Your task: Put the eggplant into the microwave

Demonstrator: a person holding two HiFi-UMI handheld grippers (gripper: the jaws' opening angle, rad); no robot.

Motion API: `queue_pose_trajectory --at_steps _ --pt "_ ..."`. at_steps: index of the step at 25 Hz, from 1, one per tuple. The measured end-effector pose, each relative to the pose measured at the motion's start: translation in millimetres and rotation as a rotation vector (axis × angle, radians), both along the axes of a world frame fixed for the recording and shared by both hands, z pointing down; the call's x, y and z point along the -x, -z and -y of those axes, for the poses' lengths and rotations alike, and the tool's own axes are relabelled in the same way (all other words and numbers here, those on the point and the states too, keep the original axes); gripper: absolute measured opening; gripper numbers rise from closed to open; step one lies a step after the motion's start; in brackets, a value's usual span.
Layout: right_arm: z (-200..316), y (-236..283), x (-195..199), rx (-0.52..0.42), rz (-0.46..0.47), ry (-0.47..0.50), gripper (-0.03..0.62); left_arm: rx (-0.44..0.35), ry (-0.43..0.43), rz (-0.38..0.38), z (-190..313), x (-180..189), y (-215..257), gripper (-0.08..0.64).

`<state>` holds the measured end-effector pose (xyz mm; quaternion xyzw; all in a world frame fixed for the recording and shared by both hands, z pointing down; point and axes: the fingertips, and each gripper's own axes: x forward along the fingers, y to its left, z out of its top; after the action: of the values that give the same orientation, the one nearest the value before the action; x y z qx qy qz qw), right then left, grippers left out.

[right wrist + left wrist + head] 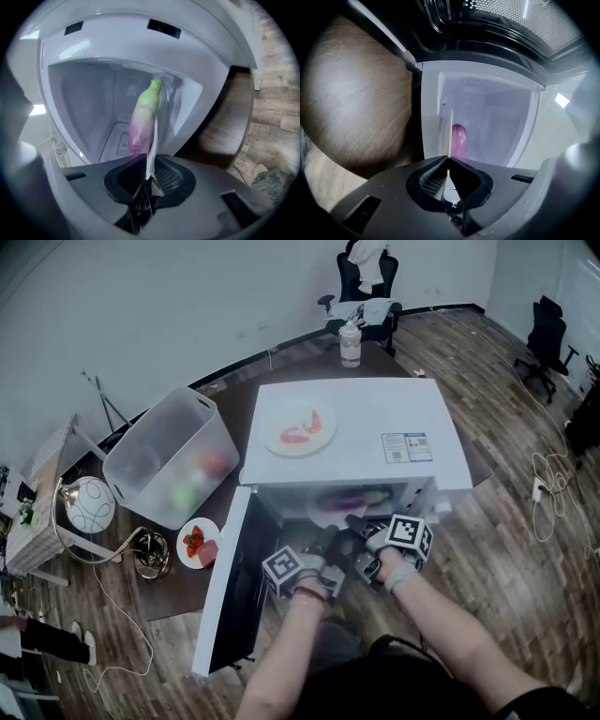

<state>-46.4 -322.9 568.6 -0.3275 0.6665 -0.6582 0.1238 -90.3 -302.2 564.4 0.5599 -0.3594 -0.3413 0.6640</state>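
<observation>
Evidently the eggplant [143, 117] is carried on a thin white plate [153, 140]. The plate's rim is clamped edge-on by the right tool [147, 165] and, from the opposite side, by the left tool [448, 159], presumably so that it is kept level. Just ahead of both tools, plate and eggplant are held within the open microwave [375, 418] cavity, not yet released.
</observation>
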Motion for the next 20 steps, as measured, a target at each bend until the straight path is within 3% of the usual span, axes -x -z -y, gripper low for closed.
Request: queue_pose_trajectory --at_steps 5,17,19,20 --pt "-7.1 2.5 1.6 -0.067 -0.066 0.081 0.072 0.014 0.002 0.004 5.0 2.6 -4.1 0.014" --pt "-15.0 1.3 11.2 -0.128 -0.142 0.201 0.070 0.022 0.033 -0.005 18.6 6.8 -8.6 0.015" --pt "-16.6 0.0 13.7 -0.147 -0.189 0.236 0.002 0.017 0.034 0.003 20.4 8.1 -8.2 0.015" --pt "-16.7 -0.6 14.8 -0.158 -0.213 0.251 0.002 0.015 0.034 0.005 21.2 8.6 -8.0 0.015"
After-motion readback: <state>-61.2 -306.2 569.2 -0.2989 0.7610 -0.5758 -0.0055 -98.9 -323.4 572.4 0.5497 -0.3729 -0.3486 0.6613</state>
